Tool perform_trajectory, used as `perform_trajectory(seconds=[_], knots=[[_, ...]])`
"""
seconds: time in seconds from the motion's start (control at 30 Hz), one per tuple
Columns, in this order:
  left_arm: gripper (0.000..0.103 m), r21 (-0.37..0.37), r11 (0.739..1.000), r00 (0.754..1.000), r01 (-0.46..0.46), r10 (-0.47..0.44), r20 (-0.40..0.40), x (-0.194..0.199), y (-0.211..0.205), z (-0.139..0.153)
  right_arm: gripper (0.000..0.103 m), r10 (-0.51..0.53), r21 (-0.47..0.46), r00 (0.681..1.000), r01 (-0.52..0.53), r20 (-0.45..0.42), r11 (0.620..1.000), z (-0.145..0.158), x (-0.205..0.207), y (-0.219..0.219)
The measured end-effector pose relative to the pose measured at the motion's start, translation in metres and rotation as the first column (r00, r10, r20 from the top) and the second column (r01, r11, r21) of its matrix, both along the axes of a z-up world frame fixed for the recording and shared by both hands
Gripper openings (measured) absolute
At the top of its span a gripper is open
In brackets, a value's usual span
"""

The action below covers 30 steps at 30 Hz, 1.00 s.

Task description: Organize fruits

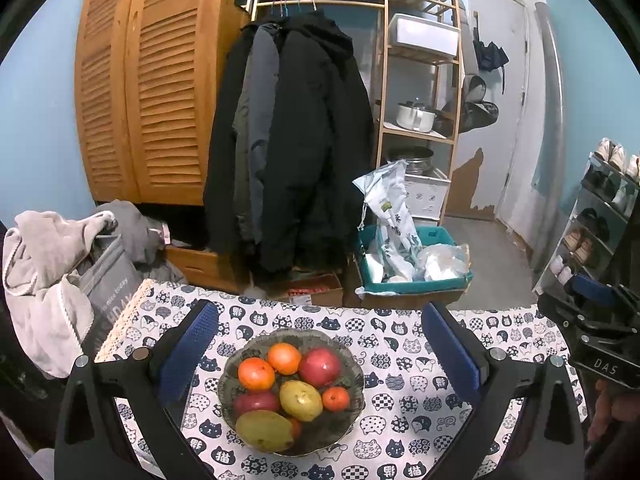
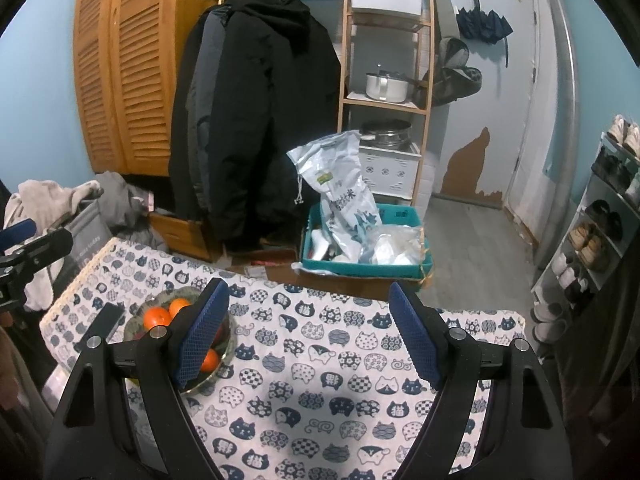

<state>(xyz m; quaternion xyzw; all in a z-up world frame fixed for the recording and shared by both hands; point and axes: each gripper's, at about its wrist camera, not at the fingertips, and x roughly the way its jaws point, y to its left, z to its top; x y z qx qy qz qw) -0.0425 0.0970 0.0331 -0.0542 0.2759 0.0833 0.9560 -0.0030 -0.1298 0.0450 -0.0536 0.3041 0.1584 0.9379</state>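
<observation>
A glass bowl [image 1: 352, 364] sits on the cat-print tablecloth [image 1: 400, 420] and holds several fruits: oranges [image 1: 256, 373], a red apple [image 1: 319, 366], a yellow-green fruit [image 1: 301, 400] and a green mango [image 1: 264, 430]. My left gripper [image 1: 320, 354] is open and empty, its blue pads either side of the bowl and above it. My right gripper [image 2: 310, 334] is open and empty over bare cloth to the right of the bowl [image 2: 138, 322], whose oranges [image 2: 156, 317] show behind its left finger [image 2: 202, 334]. The right gripper also shows at the right edge of the left wrist view [image 1: 596, 320].
Beyond the table's far edge stand a teal crate with bags [image 1: 412, 260], hanging dark coats [image 1: 296, 140], a wooden shelf rack [image 1: 420, 92] and louvred doors [image 1: 148, 92]. Laundry [image 1: 52, 276] lies at the left. A shoe rack [image 2: 600, 220] stands at the right.
</observation>
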Motion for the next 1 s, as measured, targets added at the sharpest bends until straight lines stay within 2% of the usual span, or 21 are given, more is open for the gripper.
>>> perform_trajectory(seconds=[1.0], knots=[[0.102, -0.003, 1.0, 1.0, -0.009, 0.009, 0.004, -0.0029, 0.0029, 0.0008, 0.081, 0.004, -0.003, 1.0, -0.004, 0.0, 1.0, -0.0002, 0.0001, 0.0007]])
